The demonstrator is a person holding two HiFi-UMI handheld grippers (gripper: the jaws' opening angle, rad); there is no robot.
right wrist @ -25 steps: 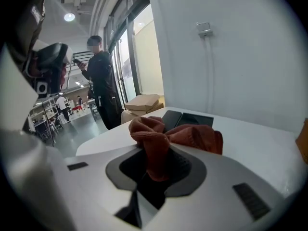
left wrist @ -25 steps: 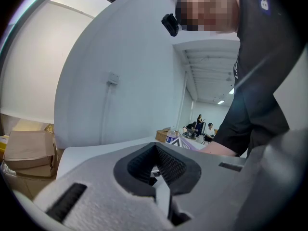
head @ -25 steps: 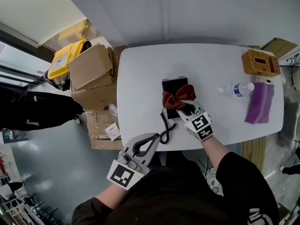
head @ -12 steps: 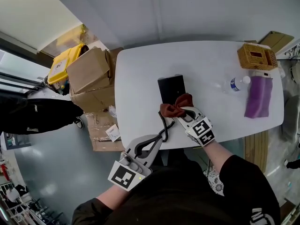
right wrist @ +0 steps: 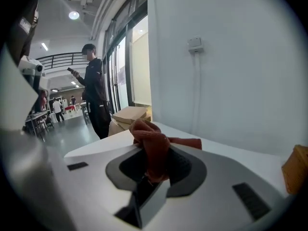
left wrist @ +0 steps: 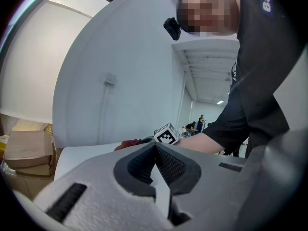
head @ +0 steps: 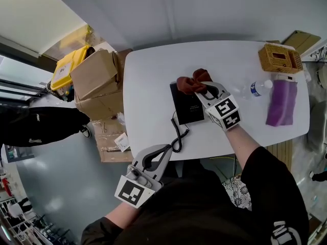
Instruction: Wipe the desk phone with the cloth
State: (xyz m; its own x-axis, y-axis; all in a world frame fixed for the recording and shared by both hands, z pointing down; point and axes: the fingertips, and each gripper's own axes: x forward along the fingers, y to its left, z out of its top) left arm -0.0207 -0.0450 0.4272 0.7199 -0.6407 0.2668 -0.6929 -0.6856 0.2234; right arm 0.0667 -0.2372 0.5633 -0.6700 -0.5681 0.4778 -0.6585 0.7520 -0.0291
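A black desk phone (head: 186, 106) lies flat on the white table (head: 153, 70), its coiled cord (head: 179, 137) trailing toward the near edge. My right gripper (head: 200, 87) is shut on a rust-brown cloth (head: 190, 81), which rests on the phone's far end. In the right gripper view the cloth (right wrist: 153, 148) is pinched between the jaws and bunches above them. My left gripper (head: 153, 161) hangs off the table's near edge, away from the phone, jaws shut with nothing between them (left wrist: 156, 170).
A water bottle (head: 259, 88), a purple cloth (head: 282, 103) and a woven basket (head: 280, 58) sit at the table's right end. Cardboard boxes (head: 97, 83) and a yellow bin (head: 66, 65) stand on the floor at the left. A person (right wrist: 96, 95) stands beyond the table.
My right gripper has carried the cloth from the phone's near end, by the cord, up to its far end. The left gripper has stayed by the table's near edge.
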